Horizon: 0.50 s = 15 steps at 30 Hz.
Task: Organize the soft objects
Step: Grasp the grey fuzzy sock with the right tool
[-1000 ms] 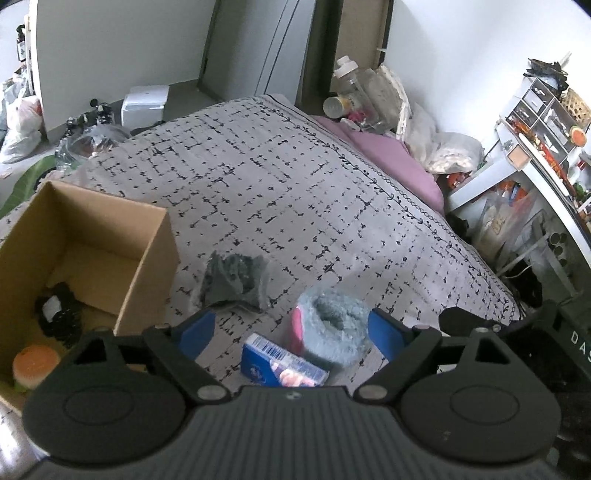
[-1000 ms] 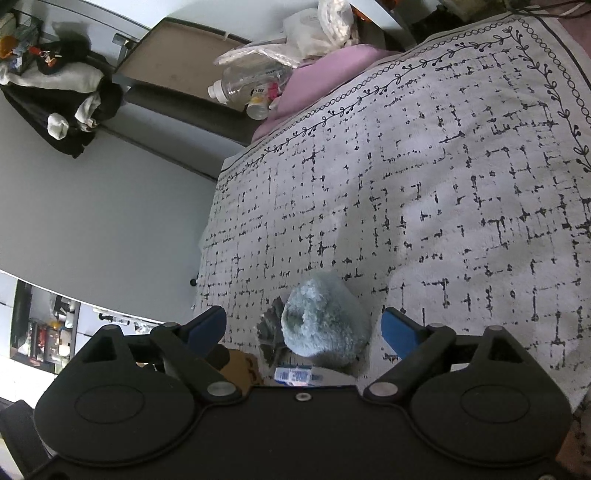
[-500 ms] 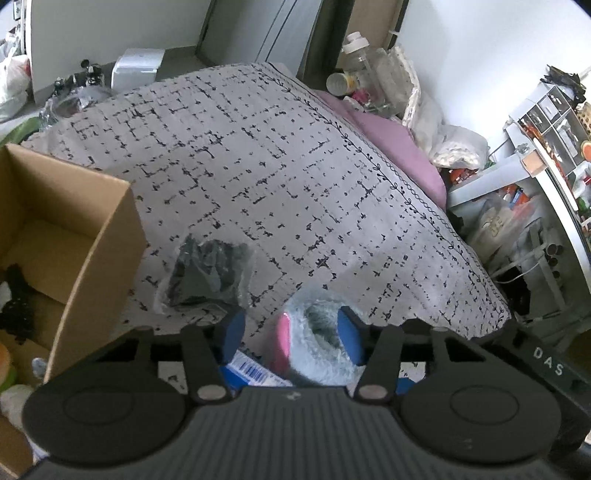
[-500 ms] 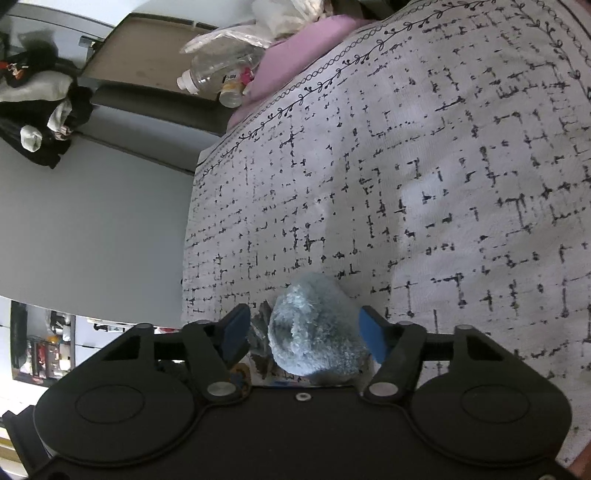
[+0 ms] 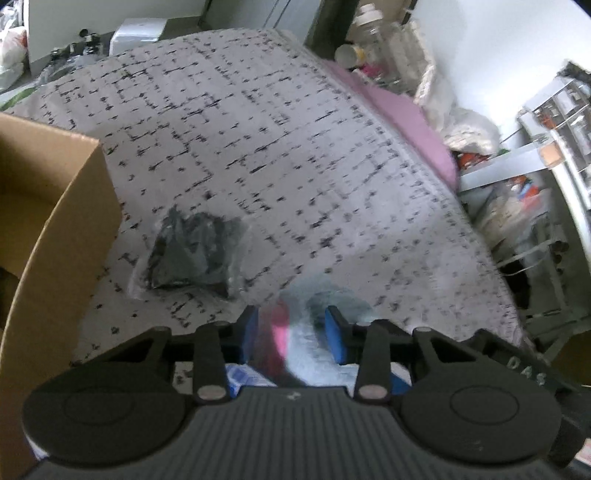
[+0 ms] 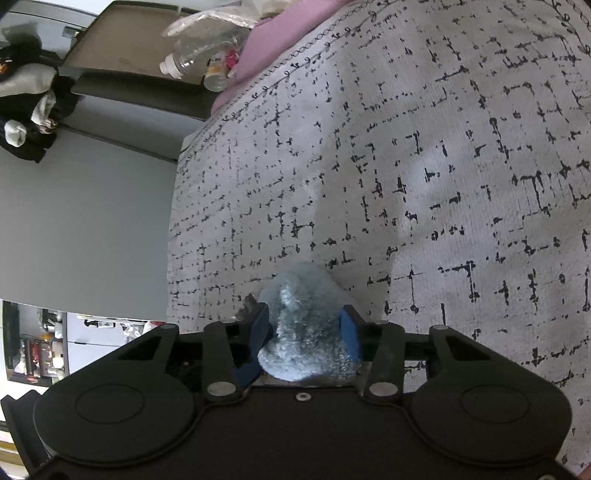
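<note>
A fluffy grey-blue slipper with a pink sole lies near the front of the patterned bed cover. My left gripper is closing on it, blue pads touching its pink side and its furry opening. In the right wrist view the same slipper bulges between the pads of my right gripper, which is also closing and presses on the fur from both sides. The right gripper's black body shows at the right of the left wrist view. A blue packet lies partly hidden under the slipper.
An open cardboard box stands at the left. A clear bag of dark cloth lies beside it on the cover. A pink pillow and bottles sit at the bed's far end, with cluttered shelves on the right.
Both grippers have come down onto the slipper and their jaws have narrowed from wide apart to touching it. The box has slid left in the left wrist view.
</note>
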Each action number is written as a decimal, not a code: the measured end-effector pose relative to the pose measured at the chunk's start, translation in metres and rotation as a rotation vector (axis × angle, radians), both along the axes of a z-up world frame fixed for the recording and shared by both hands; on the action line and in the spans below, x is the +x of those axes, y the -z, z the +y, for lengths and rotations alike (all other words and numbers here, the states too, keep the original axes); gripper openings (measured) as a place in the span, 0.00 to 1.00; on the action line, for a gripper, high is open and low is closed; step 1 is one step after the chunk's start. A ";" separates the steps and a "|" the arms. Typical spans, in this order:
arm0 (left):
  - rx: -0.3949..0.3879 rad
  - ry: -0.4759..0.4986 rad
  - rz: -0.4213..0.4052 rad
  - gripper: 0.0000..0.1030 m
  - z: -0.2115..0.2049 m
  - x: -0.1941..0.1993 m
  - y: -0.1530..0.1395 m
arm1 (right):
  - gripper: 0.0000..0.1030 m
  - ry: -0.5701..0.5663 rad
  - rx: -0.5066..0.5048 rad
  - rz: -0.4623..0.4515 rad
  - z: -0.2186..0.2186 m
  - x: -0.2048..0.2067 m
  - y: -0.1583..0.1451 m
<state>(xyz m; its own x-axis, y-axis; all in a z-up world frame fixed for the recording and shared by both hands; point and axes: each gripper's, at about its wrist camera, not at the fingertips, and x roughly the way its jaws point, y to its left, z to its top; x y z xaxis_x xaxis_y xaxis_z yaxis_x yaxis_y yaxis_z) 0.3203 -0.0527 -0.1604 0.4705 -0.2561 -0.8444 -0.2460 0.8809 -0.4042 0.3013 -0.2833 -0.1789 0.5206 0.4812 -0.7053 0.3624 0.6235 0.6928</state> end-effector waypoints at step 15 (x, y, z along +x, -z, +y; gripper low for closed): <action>-0.025 0.012 -0.023 0.16 -0.007 -0.012 -0.018 | 0.22 -0.024 -0.048 -0.030 -0.003 -0.006 -0.002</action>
